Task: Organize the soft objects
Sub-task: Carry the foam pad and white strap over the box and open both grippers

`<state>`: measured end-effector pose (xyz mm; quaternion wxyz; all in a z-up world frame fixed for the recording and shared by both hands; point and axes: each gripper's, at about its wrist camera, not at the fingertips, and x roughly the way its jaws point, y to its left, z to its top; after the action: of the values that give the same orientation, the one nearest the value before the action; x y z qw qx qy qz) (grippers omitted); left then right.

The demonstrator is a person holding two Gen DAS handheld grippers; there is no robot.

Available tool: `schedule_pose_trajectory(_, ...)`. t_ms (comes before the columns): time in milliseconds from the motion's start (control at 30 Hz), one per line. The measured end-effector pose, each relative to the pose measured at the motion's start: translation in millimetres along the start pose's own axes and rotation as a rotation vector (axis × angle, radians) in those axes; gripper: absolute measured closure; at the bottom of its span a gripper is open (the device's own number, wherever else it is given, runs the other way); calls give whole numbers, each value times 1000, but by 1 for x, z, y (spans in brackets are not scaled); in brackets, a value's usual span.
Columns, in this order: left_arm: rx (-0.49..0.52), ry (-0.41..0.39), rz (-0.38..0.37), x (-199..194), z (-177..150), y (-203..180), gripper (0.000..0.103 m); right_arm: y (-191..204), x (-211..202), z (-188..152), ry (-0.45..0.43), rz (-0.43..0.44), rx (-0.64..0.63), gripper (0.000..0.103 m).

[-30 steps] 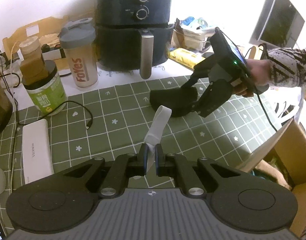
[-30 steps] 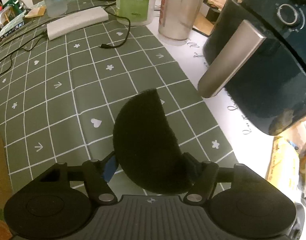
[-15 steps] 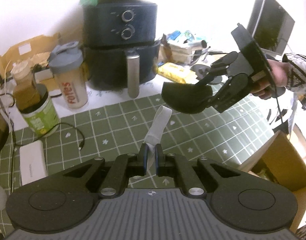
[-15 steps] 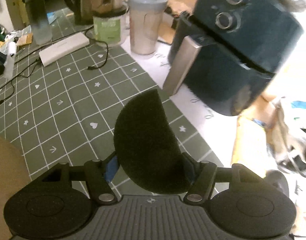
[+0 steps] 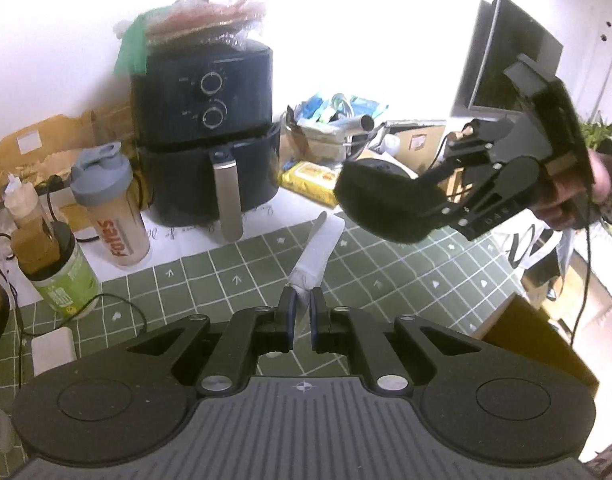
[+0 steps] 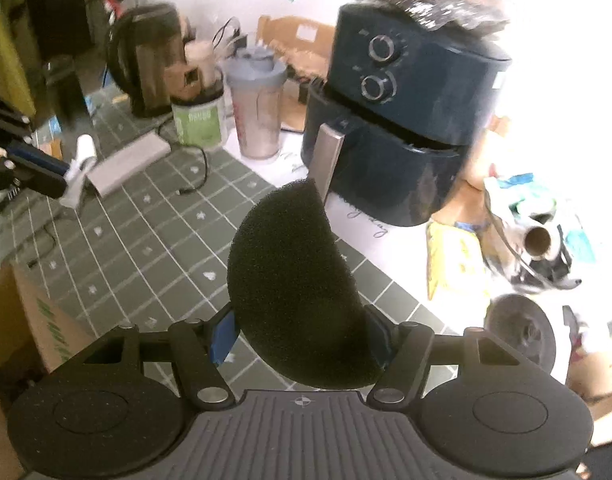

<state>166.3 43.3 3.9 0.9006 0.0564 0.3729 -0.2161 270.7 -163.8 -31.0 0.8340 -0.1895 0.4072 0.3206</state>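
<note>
My left gripper is shut on a thin white soft strip that sticks up and forward from the jaws, above the green checked tablecloth. My right gripper is shut on a black half-round foam pad and holds it in the air. In the left wrist view the right gripper and the foam pad hang at the right, above the table's far edge. In the right wrist view the left gripper with the white strip is at the far left.
A dark air fryer stands at the back with a shaker bottle and a green jar to its left. A white power bank and cable lie at the left. A cardboard box is at the table's right edge. Clutter fills the back right.
Both grippers have risen higher above the table. The right gripper lifted the foam pad off the cloth and carried it up and to the right. The left still holds the strip.
</note>
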Motion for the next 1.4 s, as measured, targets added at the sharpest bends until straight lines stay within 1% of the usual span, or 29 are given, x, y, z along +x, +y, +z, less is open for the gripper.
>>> schedule_pose_trajectory(133,-24,6,-7,-10,2,-5,95,8,-28,-11,-31,-4,65,35)
schedule_pose_trajectory(300,-52,26,-8,-22,-1,-13,95,17,-60,-26,-69,18,162,35)
schedule_pose_trajectory(467,-93,52,-15,-34,-5,-20,95,30,-82,-41,-98,51,217,35)
schedule_pose_trajectory(567,-117,74,-22,-38,-9,-24,95,40,-93,-49,-105,51,225,35)
schedule_pose_trajectory(733,-168,110,-36,-40,-20,-28,95,53,-103,-61,-108,68,241,35)
schedule_pose_trajectory(1033,-290,194,-63,-36,-46,-33,94,70,-112,-81,-109,107,279,35)
schedule_pose_trajectory(1200,-291,255,-23,-29,-60,-42,93,78,-116,-91,-103,122,290,35)
schedule_pose_trajectory(1300,-302,267,3,-30,-67,-45,91,83,-117,-97,-97,127,292,35)
schedule_pose_trajectory(1333,-305,268,13,-32,-69,-46,84,84,-118,-99,-94,131,294,35)
schedule_pose_trajectory(1367,-313,264,26,-33,-70,-46,68,86,-118,-101,-92,134,295,35)
schedule_pose_trajectory(1400,-320,254,37,-36,-72,-46,62,87,-119,-103,-91,137,295,35)
